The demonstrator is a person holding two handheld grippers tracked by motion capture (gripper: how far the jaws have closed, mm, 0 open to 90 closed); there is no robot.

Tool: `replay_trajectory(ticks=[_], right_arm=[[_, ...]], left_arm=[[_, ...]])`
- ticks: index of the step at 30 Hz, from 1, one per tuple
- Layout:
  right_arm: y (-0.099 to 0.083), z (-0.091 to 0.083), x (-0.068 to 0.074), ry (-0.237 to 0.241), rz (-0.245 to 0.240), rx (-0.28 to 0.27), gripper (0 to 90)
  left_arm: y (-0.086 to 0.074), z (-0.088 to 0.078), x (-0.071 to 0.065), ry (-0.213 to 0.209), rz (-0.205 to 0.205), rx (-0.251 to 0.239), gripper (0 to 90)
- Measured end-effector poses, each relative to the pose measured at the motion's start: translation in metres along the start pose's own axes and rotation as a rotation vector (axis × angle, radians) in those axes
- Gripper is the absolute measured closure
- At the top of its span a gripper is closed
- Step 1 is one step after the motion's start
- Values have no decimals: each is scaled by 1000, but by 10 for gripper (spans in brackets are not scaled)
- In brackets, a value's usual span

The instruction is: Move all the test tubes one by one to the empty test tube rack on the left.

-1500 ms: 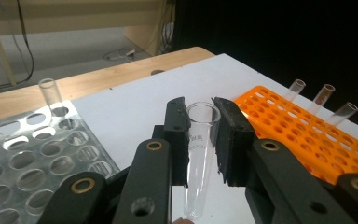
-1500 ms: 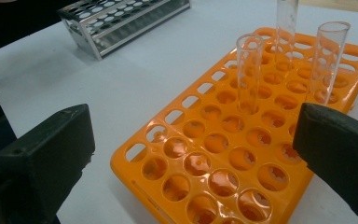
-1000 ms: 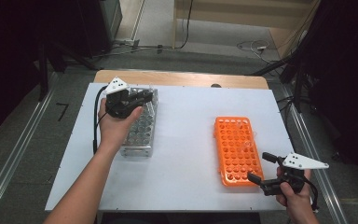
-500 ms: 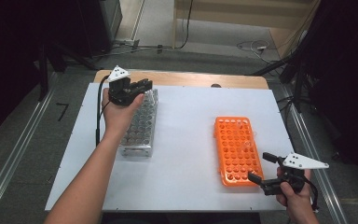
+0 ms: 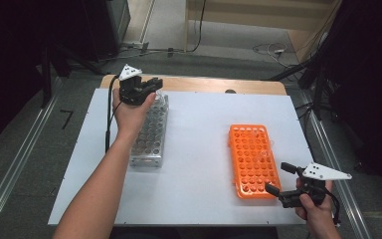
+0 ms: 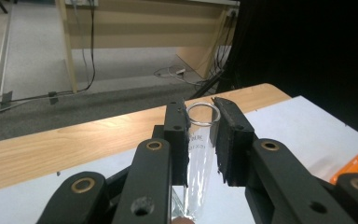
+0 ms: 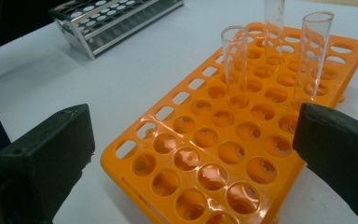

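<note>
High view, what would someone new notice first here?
Probably the bright orange rack on the right of the white table, with clear tubes standing in it. Then the left gripper at the far left, shut on a clear glass tube above the metal rack.
</note>
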State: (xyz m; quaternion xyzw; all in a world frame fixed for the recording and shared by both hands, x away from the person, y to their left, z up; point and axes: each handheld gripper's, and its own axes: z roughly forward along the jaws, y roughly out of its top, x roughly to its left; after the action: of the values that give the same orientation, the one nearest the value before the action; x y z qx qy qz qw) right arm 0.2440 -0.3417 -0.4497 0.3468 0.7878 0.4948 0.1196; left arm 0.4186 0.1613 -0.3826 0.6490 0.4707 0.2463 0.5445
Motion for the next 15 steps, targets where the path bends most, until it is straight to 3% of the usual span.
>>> replay_trajectory(ticks=[8, 15], right_arm=[[-1, 0, -1, -2, 6, 2, 0], [-1, 0, -1, -1, 6, 0, 0]], left_arm=[[-4, 10, 5, 39, -12, -2, 762], [-8, 18, 5, 64, 4, 17, 762]])
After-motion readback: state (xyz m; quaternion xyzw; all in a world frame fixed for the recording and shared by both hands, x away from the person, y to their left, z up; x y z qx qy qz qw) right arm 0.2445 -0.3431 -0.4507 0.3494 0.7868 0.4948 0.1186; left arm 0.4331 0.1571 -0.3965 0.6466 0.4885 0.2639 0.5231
